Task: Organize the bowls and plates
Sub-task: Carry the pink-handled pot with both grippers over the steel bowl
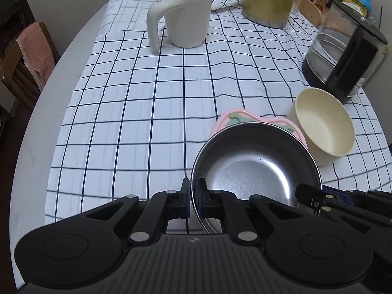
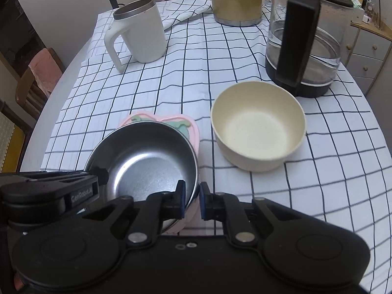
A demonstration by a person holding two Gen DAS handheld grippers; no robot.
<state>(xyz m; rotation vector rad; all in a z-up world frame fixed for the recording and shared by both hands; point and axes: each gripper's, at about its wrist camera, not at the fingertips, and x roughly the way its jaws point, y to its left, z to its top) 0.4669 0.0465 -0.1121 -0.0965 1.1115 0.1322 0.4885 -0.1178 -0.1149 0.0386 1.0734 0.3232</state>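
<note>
Pink plate (image 2: 191,125) mostly hidden beneath steel bowl (image 1: 254,169); left hand-held gripper (image 1: 193,196) and right hand-held gripper (image 2: 192,201) both clamp its rim. Open tabletop (image 1: 137,112) lies leftward.

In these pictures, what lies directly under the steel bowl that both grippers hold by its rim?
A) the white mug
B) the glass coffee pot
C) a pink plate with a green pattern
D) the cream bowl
C: the pink plate shows from under the far edge of the steel bowl, while the cream bowl stands apart beside it and the white mug and glass coffee pot stand farther back on the checked cloth.
</note>
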